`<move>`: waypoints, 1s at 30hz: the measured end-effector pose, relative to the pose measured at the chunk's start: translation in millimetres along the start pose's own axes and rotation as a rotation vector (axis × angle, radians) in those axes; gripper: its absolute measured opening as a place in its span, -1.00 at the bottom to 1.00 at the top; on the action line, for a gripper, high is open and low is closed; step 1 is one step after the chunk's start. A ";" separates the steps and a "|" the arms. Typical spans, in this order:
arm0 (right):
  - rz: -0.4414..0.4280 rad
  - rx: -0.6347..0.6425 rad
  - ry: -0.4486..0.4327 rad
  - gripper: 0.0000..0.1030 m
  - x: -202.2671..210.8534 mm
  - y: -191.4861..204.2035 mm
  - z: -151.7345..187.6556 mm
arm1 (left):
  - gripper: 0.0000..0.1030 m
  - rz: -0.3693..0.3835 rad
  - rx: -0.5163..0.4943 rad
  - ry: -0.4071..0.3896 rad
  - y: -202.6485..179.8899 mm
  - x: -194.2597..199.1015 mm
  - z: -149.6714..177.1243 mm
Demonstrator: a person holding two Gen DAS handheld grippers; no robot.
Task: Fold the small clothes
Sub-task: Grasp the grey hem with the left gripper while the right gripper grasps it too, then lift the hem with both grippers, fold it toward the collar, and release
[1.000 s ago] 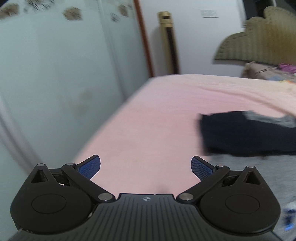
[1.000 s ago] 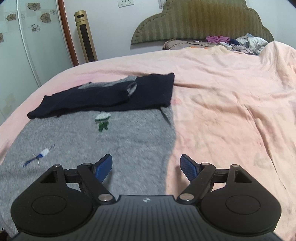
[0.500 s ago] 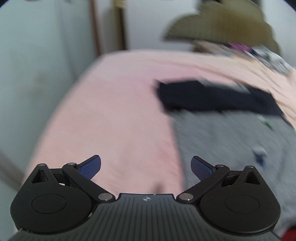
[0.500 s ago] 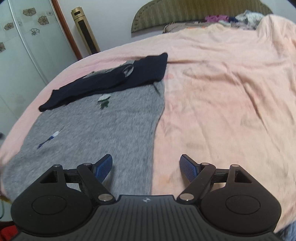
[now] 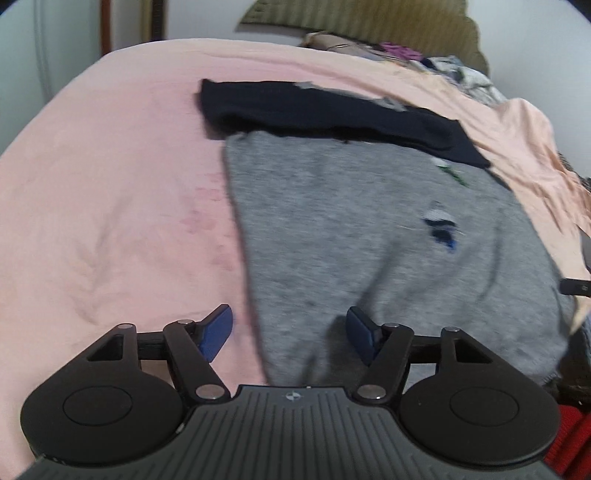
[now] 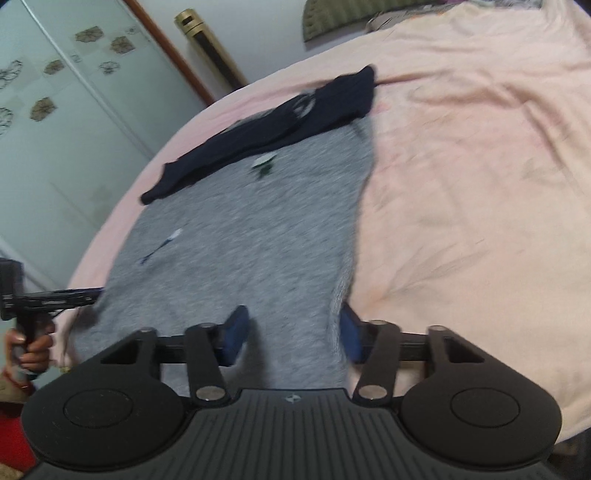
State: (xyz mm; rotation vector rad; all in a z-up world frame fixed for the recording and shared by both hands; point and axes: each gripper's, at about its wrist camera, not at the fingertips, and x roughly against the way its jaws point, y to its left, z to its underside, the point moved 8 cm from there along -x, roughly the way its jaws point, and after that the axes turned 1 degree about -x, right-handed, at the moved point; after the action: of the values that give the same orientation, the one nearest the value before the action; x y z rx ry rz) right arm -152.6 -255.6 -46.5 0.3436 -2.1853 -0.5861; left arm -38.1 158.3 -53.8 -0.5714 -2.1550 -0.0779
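Although the fisheye view bends everything, the left gripper (image 5: pixel 287 332) is clearly spread wide, its blue pads (image 5: pixel 216 330) holding nothing. It sits low over the near left corner of the grey sweater (image 5: pixel 369 236): the left pad is over the pink bedsheet (image 5: pixel 110 184) and the right pad over the grey cloth. I cannot tell whether the pads touch the fabric.

The right gripper (image 6: pixel 291 334) is also spread, at the near right corner of the same sweater (image 6: pixel 251 236). The grey edge rises in front of the right pad and hides part of it; the left pad (image 6: pixel 234 332) is over the cloth. Whether the pads press on the edge is not visible.

The sweater lies flat on the bed with its hem toward the grippers. Its near hem is cut off behind the gripper bodies in both views. The dark navy part (image 5: pixel 332 110) is folded across the far end, with small grey patches that are too blurred to identify. Small embroidered marks (image 5: pixel 441 225) in white, blue and green are on the grey body, but their shape is unclear.

At the left border of the right view, the person's hand (image 6: pixel 35 345) grips a black handle, only partly in frame. Far away, a pile of clothes (image 5: pixel 436 62) lies by the headboard (image 5: pixel 369 18), and a gold column (image 6: pixel 208 48) stands beside the glass doors (image 6: pixel 55 110).
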 end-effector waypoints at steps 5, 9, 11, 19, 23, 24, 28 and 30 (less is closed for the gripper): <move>-0.002 0.016 0.019 -0.79 -12.3 10.7 2.1 | -0.83 0.050 -0.004 0.017 -14.9 -4.4 -1.0; -0.016 0.004 -0.022 -0.84 -8.6 17.7 -9.4 | -0.86 0.082 -0.065 -0.038 -34.7 14.7 -20.0; -0.090 -0.022 -0.047 -0.84 -0.9 26.6 -19.5 | -0.86 0.113 -0.072 -0.083 -43.0 30.4 -32.7; -0.184 0.016 -0.205 -0.85 18.3 55.4 -91.6 | -0.86 0.113 -0.033 -0.197 -42.6 49.1 -94.7; -0.037 0.054 -0.270 -0.85 -4.4 45.1 -135.3 | -0.86 0.009 0.007 -0.204 -26.4 19.5 -130.0; 0.033 0.078 -0.283 -0.85 -13.0 40.6 -144.5 | -0.86 -0.023 0.013 -0.203 -22.5 10.9 -137.5; 0.236 0.115 -0.300 -0.84 -52.3 19.0 -169.6 | -0.85 -0.137 0.029 -0.171 -8.6 -33.5 -161.0; 0.247 0.071 -0.259 -0.82 -75.0 6.9 -174.4 | -0.81 -0.184 0.023 -0.130 -2.8 -59.5 -166.5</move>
State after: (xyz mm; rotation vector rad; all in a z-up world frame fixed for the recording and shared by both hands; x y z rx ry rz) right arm 30.2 -268.4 3.6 0.0324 -2.4543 -0.4350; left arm 115.5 91.0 2.1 -0.3726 -2.3287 -0.1188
